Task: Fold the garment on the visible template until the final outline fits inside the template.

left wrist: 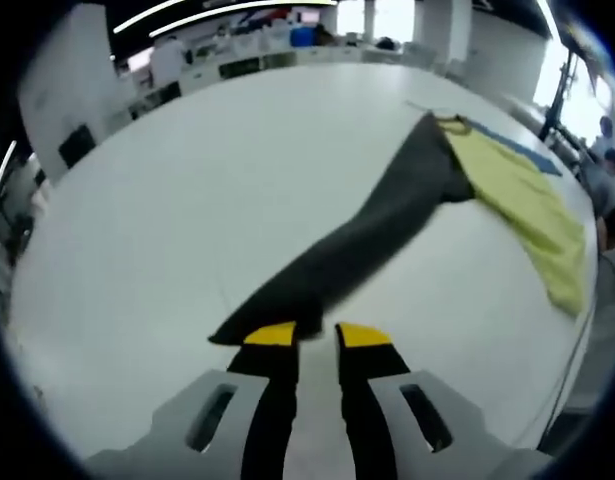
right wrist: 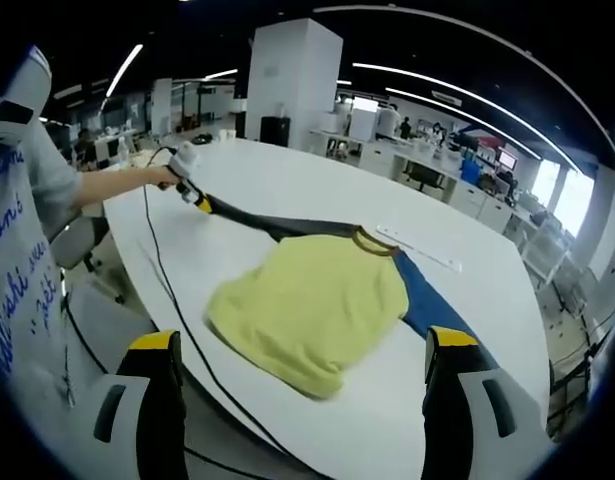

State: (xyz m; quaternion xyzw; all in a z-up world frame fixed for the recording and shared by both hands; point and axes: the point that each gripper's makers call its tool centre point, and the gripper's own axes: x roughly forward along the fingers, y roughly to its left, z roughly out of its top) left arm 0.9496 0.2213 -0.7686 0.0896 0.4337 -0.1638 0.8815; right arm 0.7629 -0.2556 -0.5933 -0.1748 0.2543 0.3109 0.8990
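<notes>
The left tongs (left wrist: 316, 335) have black jaws capped with yellow tips, rising from pale grey housings cut with dark oblong slots. The right tongs (right wrist: 303, 342) match them: black jaws, yellow tips, grey slotted housings. Left of the right tongs, the person wears a light grey short-sleeved shirt (right wrist: 22, 250) with blue handwritten-style lettering, and a thin black cable (right wrist: 172, 310) trails alongside

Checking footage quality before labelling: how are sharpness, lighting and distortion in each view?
Left gripper view: soft, slightly blurred; bright window glare top right; fisheye bends the white table; dark sleeve stays readable. Right gripper view: sharper, evenly lit by ceiling strips; the yellow shirt is clear, edges curve strongly.
</notes>
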